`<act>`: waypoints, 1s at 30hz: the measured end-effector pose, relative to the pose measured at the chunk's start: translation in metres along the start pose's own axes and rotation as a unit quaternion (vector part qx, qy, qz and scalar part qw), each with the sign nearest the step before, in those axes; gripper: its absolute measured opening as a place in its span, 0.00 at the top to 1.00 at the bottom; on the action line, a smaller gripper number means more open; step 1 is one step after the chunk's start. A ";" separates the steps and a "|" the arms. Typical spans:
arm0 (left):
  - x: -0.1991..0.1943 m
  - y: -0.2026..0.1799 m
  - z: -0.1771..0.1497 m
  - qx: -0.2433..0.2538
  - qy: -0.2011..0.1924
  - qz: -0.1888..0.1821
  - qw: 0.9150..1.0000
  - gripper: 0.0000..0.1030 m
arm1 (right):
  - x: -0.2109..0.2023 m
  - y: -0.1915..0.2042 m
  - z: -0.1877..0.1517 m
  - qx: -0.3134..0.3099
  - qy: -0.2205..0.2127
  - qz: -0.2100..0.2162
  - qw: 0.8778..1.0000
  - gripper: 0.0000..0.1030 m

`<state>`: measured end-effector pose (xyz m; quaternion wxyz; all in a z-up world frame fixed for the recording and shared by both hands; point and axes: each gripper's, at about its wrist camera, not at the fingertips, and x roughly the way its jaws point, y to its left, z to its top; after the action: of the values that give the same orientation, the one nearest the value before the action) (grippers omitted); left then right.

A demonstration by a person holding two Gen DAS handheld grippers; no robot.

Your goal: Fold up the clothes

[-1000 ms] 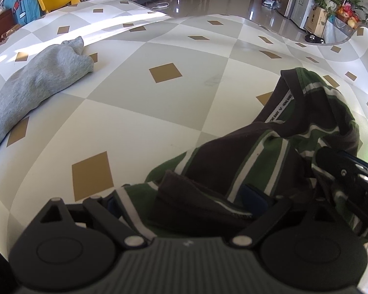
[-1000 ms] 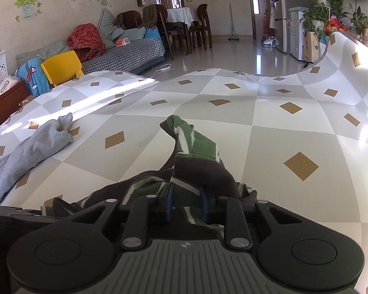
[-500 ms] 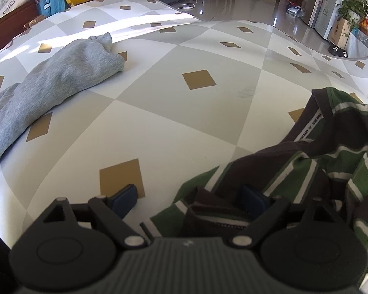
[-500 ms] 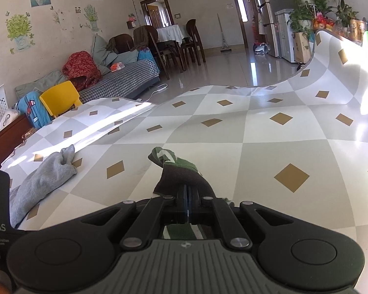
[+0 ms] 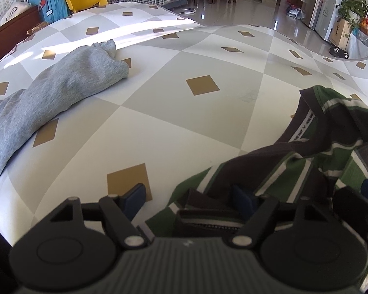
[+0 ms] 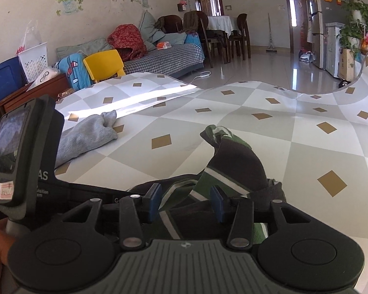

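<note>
Two grippers, both spread wide, sit low over a striped shirt on a checked cloth.

Left gripper has its fingers far apart: one blue pad rests on bare cloth, the other on the shirt hem. Right gripper is also wide, its pads either side of a raised fold of the shirt, gripping nothing. The shirt lies bunched near the cloth's near edge, collar up. Bare cloth stretches ahead and to the right. A grey garment lies well apart at left. The far edge of the cloth is wavy, with a yellow chair beyond it.
</note>
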<state>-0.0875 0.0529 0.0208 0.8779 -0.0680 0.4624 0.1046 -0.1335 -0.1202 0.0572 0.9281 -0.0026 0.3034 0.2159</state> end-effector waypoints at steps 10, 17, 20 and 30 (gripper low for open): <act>0.000 0.001 0.001 -0.005 0.005 -0.009 1.000 0.26 | 0.023 0.022 -0.017 -0.123 0.037 -0.073 0.989 0.55; -0.002 -0.002 0.001 0.004 0.002 -0.017 1.000 0.26 | 0.024 -0.005 -0.009 -0.058 0.035 -0.089 0.994 0.86; -0.005 -0.005 0.001 0.012 -0.005 -0.017 1.000 0.22 | 0.017 -0.016 -0.003 -0.020 0.016 -0.092 0.995 0.90; -0.023 0.003 0.003 -0.013 0.003 -0.066 0.998 0.10 | 0.001 -0.053 0.003 0.112 -0.004 -0.090 0.990 0.92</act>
<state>-0.0987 0.0537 0.0417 0.8804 -0.1098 0.4583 0.0518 -0.1095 -0.1669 0.0527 0.9394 0.0752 0.3203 0.0966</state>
